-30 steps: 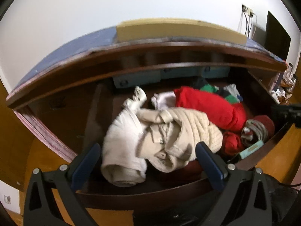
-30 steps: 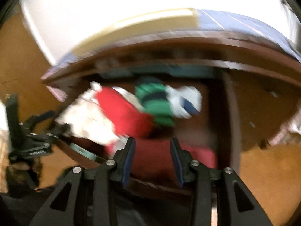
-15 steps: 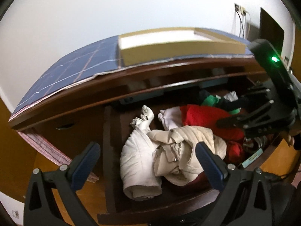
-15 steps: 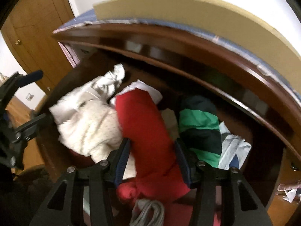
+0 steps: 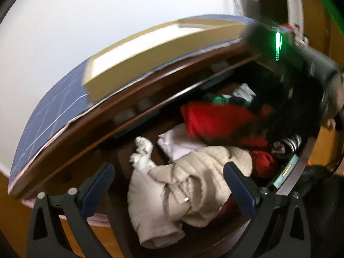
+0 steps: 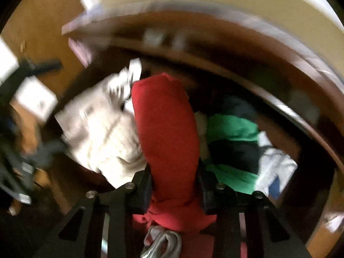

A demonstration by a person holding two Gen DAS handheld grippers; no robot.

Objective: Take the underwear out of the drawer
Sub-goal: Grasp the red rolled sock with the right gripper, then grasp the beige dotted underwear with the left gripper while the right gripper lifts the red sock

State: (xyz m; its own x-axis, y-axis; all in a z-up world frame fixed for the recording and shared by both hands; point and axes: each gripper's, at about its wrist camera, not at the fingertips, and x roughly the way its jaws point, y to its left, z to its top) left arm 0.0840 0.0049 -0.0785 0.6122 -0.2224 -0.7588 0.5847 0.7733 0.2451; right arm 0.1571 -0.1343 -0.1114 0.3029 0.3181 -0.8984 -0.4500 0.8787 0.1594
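Dark wooden dresser against a plain white wall, with its top drawer (image 5: 215, 243) pulled open and stuffed with clothes.

Right gripper (image 6: 174, 185) is down in the drawer, pointing steeply at the pile. Its jaws have just been closing and now they're squeezing a rolled red garment (image 6: 167, 133) between them, pads pressed into the cloth on both sides. The red roll stretches away from the fingers toward the back of the drawer. I'm guessing that's the underwear, but honestly it's just a red bundle and the shot is blurry.

Left gripper (image 5: 169, 182) hangs over the front of the drawer with its jaws spread wide, nothing between them. Blue pads on the fingers, not touching any fabric that I can see.

Moving outward from the red roll: on one side there's a heap of cream knit clothing (image 5: 193, 185) with a white crumpled piece (image 5: 142, 150) beside it. On the other side sits a green and black striped garment (image 6: 232, 142), and past that something white with a bit of blue (image 6: 275, 172). A grey coiled cord thing (image 6: 161, 245) lies right by the near end of the red roll.

On top of the dresser there's a dark blue checked cloth (image 5: 56, 107) with a shallow beige box (image 5: 163, 51) sitting on it.
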